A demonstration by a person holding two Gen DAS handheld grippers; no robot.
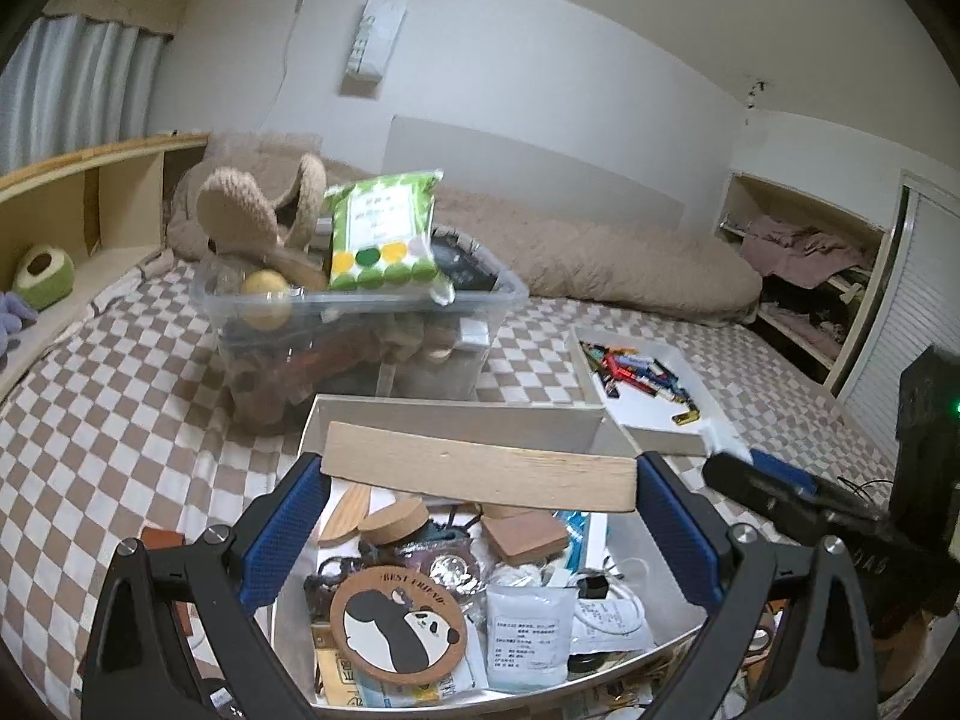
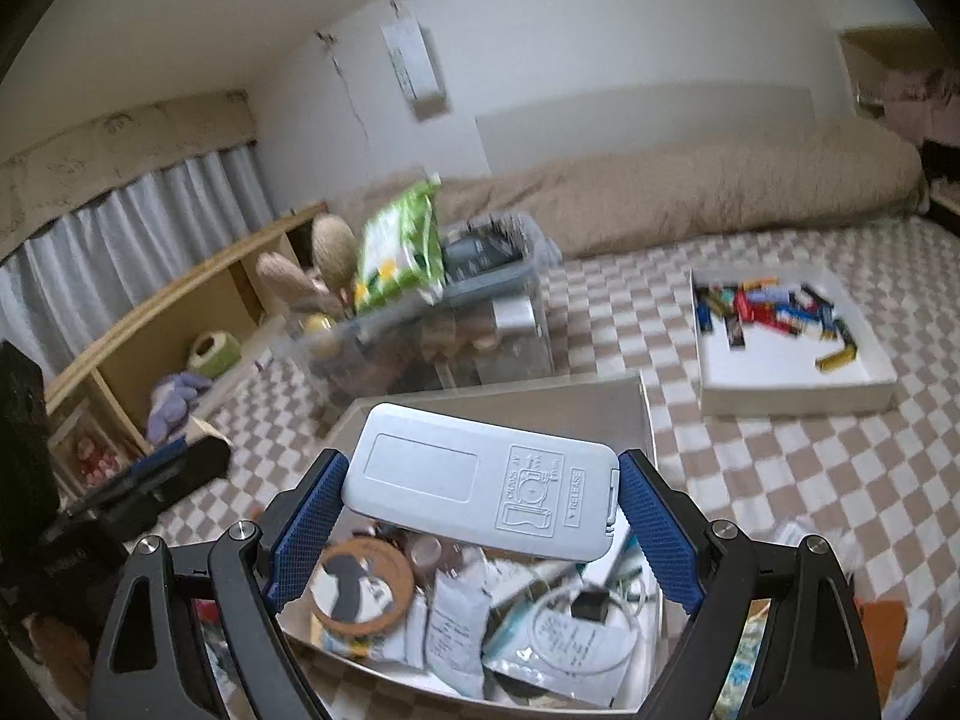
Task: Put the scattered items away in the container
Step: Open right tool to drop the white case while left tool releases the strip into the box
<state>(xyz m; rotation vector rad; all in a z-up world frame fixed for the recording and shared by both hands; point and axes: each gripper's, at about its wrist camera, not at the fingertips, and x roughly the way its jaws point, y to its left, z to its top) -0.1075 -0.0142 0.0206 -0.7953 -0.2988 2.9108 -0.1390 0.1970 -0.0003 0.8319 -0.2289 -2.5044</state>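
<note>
My left gripper (image 1: 480,474) is shut on a flat wooden slat (image 1: 480,467) and holds it crosswise above a white open box (image 1: 456,414) full of small items. Among them lie a round panda coaster (image 1: 397,624), a cork-lidded jar (image 1: 397,521) and a white sachet (image 1: 527,630). My right gripper (image 2: 480,504) is shut on a white remote (image 2: 480,495), battery side up, above the same box (image 2: 516,402). The coaster (image 2: 359,588) and a white cable loop (image 2: 576,630) lie below it. The right gripper also shows at the right of the left wrist view.
A clear plastic bin (image 1: 360,324) behind the box holds slippers, a green snack bag (image 1: 384,234) and a yellow ball. A white tray (image 1: 648,390) with coloured batteries lies to the right on the checkered bedsheet (image 1: 120,420). A beige rolled blanket (image 1: 600,264) lies along the wall, a wooden shelf (image 1: 90,192) at left.
</note>
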